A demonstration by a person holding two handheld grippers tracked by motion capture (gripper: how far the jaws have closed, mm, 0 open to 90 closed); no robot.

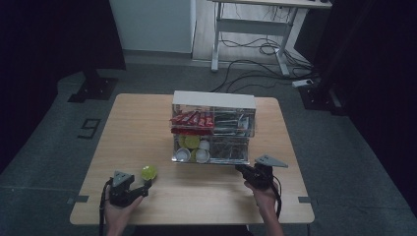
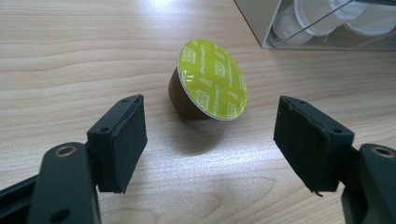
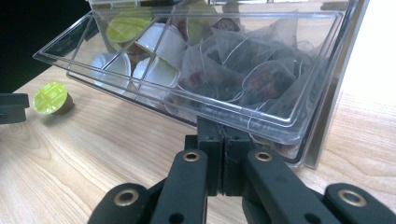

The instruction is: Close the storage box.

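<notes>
The clear plastic organiser point(image 1: 214, 127) stands at the middle of the worktop point(image 1: 142, 128), its upper tier filled with red sachets point(image 1: 192, 118) and its lower drawer point(image 3: 280, 119) pulled out and tipped down toward the person. The drawer is thin, stiff, glossy plastic, probably light even when loaded. It looks slippery and liable to flex or crack if squeezed hard, so its front lip is the sensible place to hold. The right gripper point(image 3: 222, 161) has its fingers clenched, apparently pinching the drawer's front lip, though the contact itself is partly hidden. Inside the drawer lie tea bags point(image 3: 252, 70) on one side of a divider and pods point(image 3: 159, 44) on the other.

The capsule point(image 2: 208, 80) lies on its side on the worktop, near the organiser's front left corner, with its green foil lid facing the left gripper point(image 2: 210, 140). That gripper's fingers are released and set wide, just short of the capsule without touching it. The capsule seems light and rigid, with a thin foil lid easily dented. It would likely roll on its tapered wall, so a grip across the brown body under the rim looks safest.

The worktop is smooth pale wood, level and uncluttered. The room is dim, with grey flooring, cables point(image 1: 255, 54) and a desk frame point(image 1: 246, 29) behind.
</notes>
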